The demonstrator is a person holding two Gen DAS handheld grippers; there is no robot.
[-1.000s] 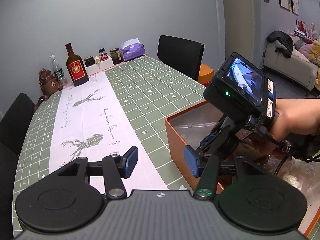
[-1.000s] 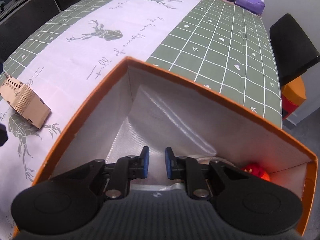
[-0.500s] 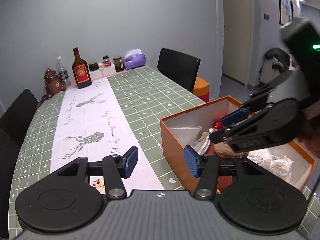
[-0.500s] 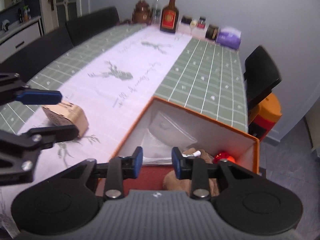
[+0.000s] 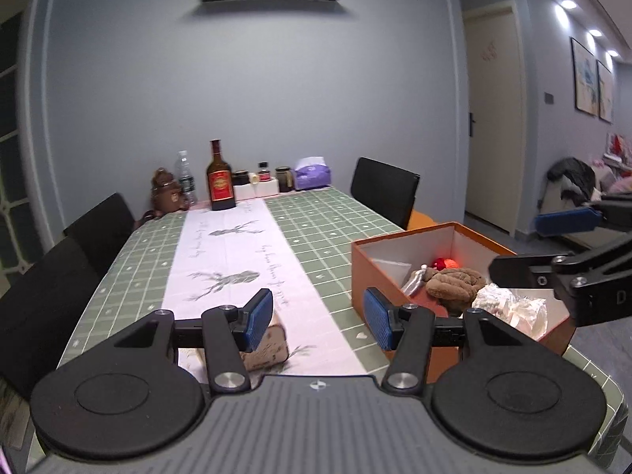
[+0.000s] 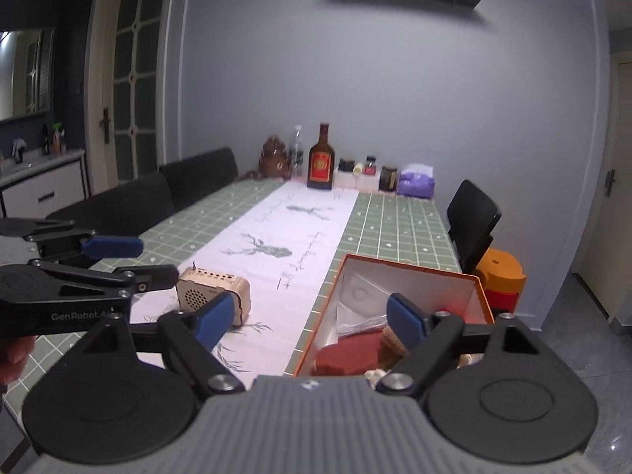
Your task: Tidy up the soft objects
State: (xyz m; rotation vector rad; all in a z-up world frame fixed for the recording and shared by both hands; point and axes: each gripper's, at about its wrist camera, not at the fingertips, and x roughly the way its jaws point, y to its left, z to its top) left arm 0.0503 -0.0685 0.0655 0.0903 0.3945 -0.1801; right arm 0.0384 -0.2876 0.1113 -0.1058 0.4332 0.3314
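We've got left gripper (image 5: pixel 318 318) and right gripper (image 6: pixel 310 318) both spread wide, holding nothing, above the tabletop's (image 5: pixel 328 217) near edge; brown plush (image 5: pixel 454 282) inside orange box (image 5: pixel 389 276).

A brown liquor bottle (image 5: pixel 219 179) with a red label stands at the far end of the table (image 5: pixel 324 217), on the white deer-print runner (image 5: pixel 233 252). Beside it are a water bottle (image 5: pixel 185 181), small jars (image 5: pixel 264 170) and a purple tissue pack (image 5: pixel 312 173). A small wooden speaker box (image 6: pixel 215 290) lies on the near runner, and black chairs (image 5: pixel 385 189) flank the table
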